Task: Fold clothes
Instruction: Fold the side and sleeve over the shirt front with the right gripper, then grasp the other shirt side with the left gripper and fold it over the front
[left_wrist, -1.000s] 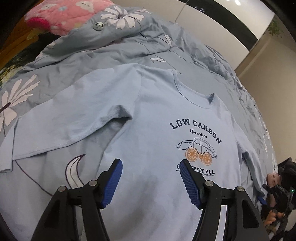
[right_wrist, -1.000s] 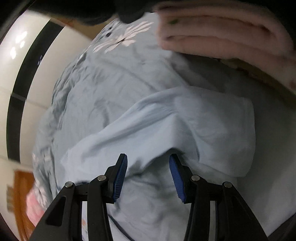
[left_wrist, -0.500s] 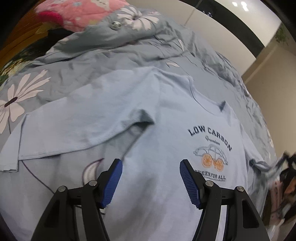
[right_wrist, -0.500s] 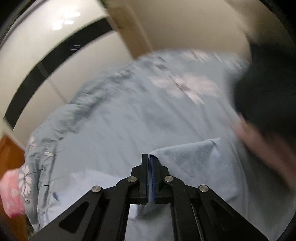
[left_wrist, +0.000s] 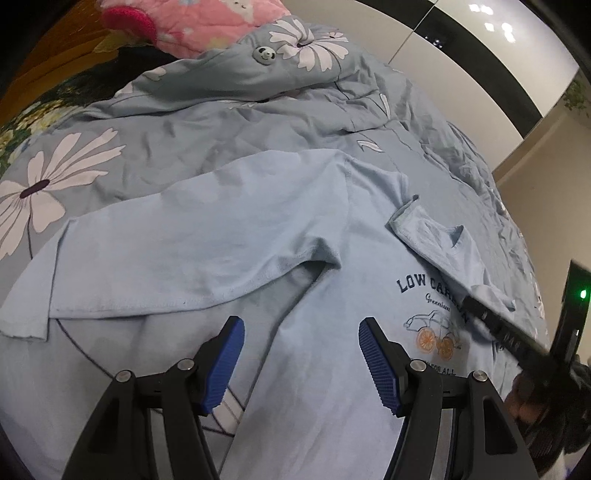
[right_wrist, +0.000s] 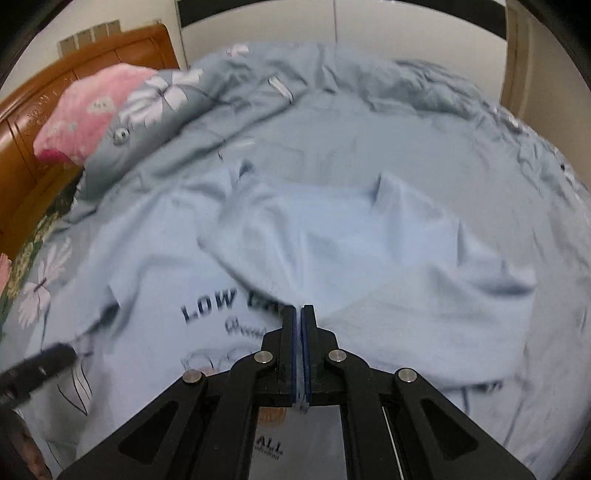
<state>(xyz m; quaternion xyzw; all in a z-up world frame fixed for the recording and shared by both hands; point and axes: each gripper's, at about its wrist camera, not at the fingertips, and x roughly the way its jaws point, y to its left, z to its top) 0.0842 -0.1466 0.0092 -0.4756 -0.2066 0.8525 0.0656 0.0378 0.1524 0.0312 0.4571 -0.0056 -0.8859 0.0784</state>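
Left gripper (left_wrist: 301, 354) wide open, empty, poised over the hem end of the pale blue T-shirt (left_wrist: 229, 236). Right gripper (right_wrist: 299, 314) clamped tight on the shirt's right sleeve (right_wrist: 369, 240) — drawn across the chest print, hiding part of the lettering. Lies front-up on the floral duvet (left_wrist: 166, 122), collar pointing away toward the pink pillow (right_wrist: 85, 107) — far edges blurred.

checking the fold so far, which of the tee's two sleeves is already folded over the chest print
The sleeve pinched in the right claw, covering part of the LOW CARBON lettering. The other sleeve lies spread flat on the floral duvet, beyond the open left claw.
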